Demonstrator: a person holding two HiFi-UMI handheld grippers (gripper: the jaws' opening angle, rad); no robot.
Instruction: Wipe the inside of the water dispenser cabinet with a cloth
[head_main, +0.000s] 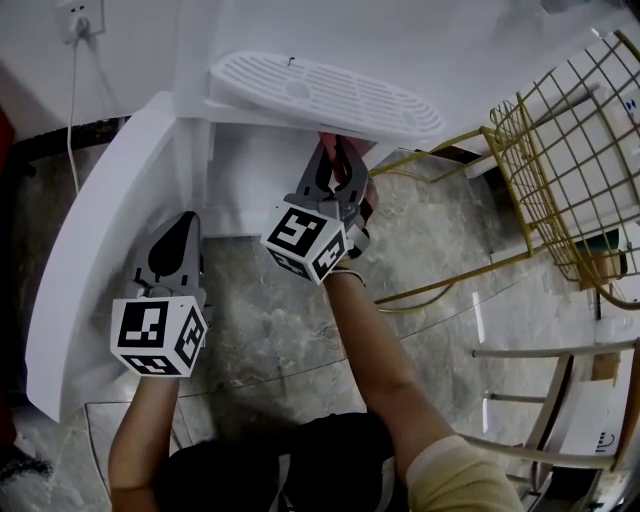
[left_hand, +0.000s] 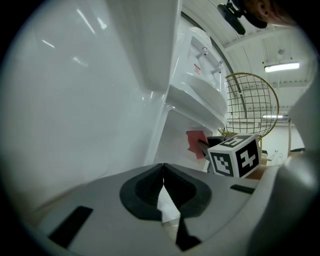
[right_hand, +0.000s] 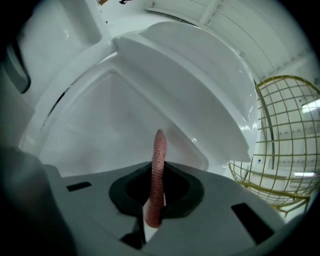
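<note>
Pink cloth (right_hand: 159, 165) stands edge-on in our right gripper (head_main: 338, 158), whose jaws are clenched on its lower part, so only a narrow strip rises free above them. That gripper points toward 12 o'clock into the open white cabinet (head_main: 250, 185) of the water dispenser. The cloth's tip is at the mouth of the opening, near the back wall, though we cannot tell whether it touches any surface yet. Our left gripper (head_main: 184, 222) sits at about 8 o'clock from the right one, close against the open door (head_main: 90, 270). Its jaws are pressed together with nothing between them, and we cannot say whether it actually rests on the door. Directly above the opening, at 12 o'clock, the slotted drip tray (head_main: 320, 95) juts out, and a gold wire chair (head_main: 570, 170) stands well off at 3 o'clock. We judge the wiping barely begun. From here, the cloth could drag out of the jaws if we press hard along the wall, since so little of it is pinched. The hard jaw tips could scrape the plastic instead of the fabric. Lifting the right gripper carelessly could knock the tray, and the door, not gripped by anything, could swing in on us.
</note>
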